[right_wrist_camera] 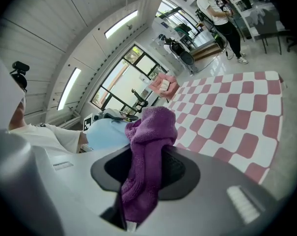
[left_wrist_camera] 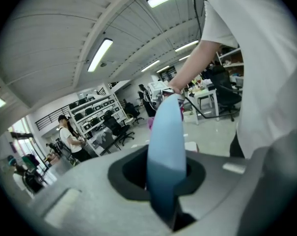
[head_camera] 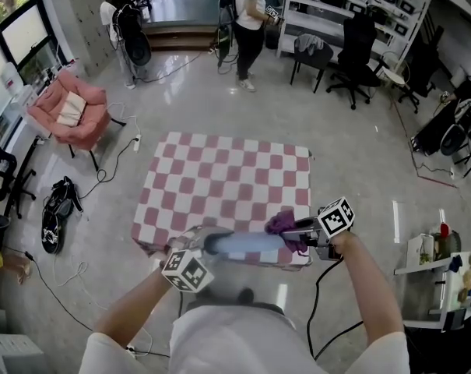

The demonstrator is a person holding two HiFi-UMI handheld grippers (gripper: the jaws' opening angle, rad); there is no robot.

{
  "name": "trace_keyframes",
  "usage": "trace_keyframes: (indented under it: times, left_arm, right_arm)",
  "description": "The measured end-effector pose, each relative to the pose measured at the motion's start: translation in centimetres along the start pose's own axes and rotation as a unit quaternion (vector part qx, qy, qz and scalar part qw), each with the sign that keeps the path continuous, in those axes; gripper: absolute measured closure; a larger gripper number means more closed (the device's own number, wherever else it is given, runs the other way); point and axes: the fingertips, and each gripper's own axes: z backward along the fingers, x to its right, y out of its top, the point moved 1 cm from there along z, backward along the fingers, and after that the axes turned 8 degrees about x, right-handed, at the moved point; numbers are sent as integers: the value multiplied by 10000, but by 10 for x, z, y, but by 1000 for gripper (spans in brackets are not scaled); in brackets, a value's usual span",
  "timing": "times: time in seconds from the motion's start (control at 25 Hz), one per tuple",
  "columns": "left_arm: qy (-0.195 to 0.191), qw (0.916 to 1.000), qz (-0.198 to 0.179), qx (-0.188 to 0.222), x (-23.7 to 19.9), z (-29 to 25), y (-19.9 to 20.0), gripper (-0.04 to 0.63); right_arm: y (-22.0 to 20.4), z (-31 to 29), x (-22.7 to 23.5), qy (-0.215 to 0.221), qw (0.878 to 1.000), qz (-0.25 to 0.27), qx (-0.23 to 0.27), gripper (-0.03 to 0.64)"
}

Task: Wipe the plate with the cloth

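Note:
A pale blue plate [head_camera: 247, 245] is held edge-on above the near edge of the checked table [head_camera: 227, 185]. My left gripper [head_camera: 206, 244] is shut on the plate's left rim; in the left gripper view the plate [left_wrist_camera: 167, 146] stands upright between the jaws. My right gripper [head_camera: 301, 234] is shut on a purple cloth [head_camera: 282, 226], which touches the plate's right end. In the right gripper view the cloth [right_wrist_camera: 147, 163] hangs bunched from the jaws, with the plate [right_wrist_camera: 108, 133] just behind it to the left.
The table has a pink-and-white checked cover [right_wrist_camera: 227, 112]. A pink armchair [head_camera: 69, 109] stands at the left, black office chairs [head_camera: 358, 49] at the back right. Two people [head_camera: 249, 22] stand far back. Cables and a bag [head_camera: 57, 213] lie on the floor at the left.

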Motion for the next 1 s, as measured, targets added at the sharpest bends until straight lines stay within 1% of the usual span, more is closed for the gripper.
trace_keyframes:
  times: [0.2,0.32,0.44,0.6,0.8,0.88,1.0]
  left_arm:
    - [289,9972,692,-16,-7,-8,-6,540]
    - [564,9916,1159,-44,-16,-9,-13,540]
    - [792,9856,1494,-24,-23,-11,-15,540]
    - [1083,9725,2062,80,-31,-15,-14,540]
    - [1460,9539,2608,291,-37,-19,-17,540]
    - [1535,9492,2722,378,-38,-24,-13,540]
    - [1631,9460,2760,483,-41,-32,-8,540]
  right_arm:
    - [2,17,12,-34,9994,-67,337,480]
    - [0,25,19,-132,9992,-6,370,480]
    - [0,29,24,-211,9990,87,385,480]
    - [1,29,33,-318,9981,96,516,480]
    - [-5,21,43,-438,9974,40,575,479]
    - [-5,19,45,-522,9966,33,640,480]
    - [-8,12,51,-624,9957,-13,678,480]
